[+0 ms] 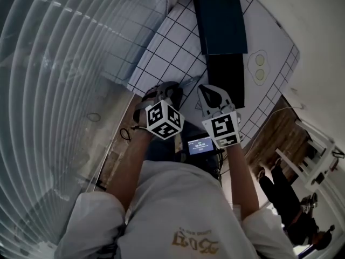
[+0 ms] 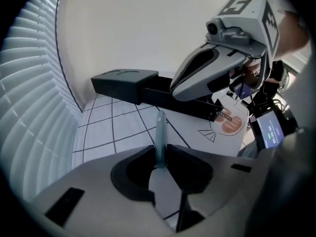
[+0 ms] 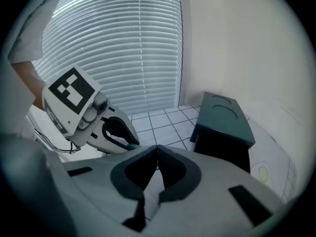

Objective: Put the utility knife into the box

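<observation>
The utility knife (image 2: 160, 132) is a slim grey-blue bar that sticks out forward from between the jaws of my left gripper (image 2: 159, 156), which is shut on it above the gridded mat. In the head view the left gripper (image 1: 171, 92) and right gripper (image 1: 209, 94) hang side by side near the mat's near edge. The black box lies just beyond them, its lid (image 1: 220, 20) slid back off the open tray (image 1: 226, 80). My right gripper (image 3: 157, 151) has its jaws together with nothing between them. The box (image 3: 223, 120) stands ahead of it to the right.
Window blinds (image 1: 59, 80) fill the left side. The white gridded mat (image 1: 161, 47) bears a drawn sheet with round marks (image 1: 260, 68). A small lit screen (image 1: 199, 145) sits at the person's chest. Wooden floor, a white rack (image 1: 315, 155) and someone's legs are at the right.
</observation>
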The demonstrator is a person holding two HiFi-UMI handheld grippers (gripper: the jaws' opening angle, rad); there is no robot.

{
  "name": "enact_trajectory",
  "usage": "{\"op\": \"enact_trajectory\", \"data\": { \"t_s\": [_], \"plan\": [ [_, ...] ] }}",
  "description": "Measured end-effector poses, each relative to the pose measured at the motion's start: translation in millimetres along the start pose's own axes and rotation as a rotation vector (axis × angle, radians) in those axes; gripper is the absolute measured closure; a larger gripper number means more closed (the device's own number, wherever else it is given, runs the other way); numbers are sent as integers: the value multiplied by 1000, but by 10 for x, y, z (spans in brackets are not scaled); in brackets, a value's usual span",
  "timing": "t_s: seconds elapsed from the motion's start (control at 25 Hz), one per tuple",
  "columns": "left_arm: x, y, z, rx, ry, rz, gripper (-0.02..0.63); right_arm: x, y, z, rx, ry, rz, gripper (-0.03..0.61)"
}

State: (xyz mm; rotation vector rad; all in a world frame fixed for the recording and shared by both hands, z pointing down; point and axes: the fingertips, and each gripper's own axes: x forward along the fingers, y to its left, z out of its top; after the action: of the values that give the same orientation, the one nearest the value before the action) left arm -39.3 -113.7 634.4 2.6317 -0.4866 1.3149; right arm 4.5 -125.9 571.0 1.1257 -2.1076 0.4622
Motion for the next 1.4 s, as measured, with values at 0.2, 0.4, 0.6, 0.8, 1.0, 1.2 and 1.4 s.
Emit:
{"op": "enact_trajectory", "data": {
  "t_s": [0.2, 0.4, 0.6, 0.8, 1.0, 1.2, 1.4],
  "plan": [
    [73, 53, -44, 5, 25, 2, 499, -14, 24, -8, 6, 0, -4, 571],
    [88, 59, -55, -61, 12, -35, 508, -50, 51, -9, -8, -8, 8, 571],
    [-24, 125, -41, -185, -50, -22, 511, -167, -4, 13, -19, -36, 21, 571],
    [-187, 170, -29, -243, -76, 21, 511, -266, -101, -2, -29, -50, 18, 571],
    [-365, 149, 83, -261, -104, 60, 511, -364, -177, 42, -27, -80, -2, 571],
    [-580, 143, 275, -245, -138, 92, 511, -439, -217, 104, -15, -107, -23, 571],
    [-761, 134, 426, -120, -119, 148, 511, -560, -227, 173, 20, -148, -38, 571]
  ]
}}
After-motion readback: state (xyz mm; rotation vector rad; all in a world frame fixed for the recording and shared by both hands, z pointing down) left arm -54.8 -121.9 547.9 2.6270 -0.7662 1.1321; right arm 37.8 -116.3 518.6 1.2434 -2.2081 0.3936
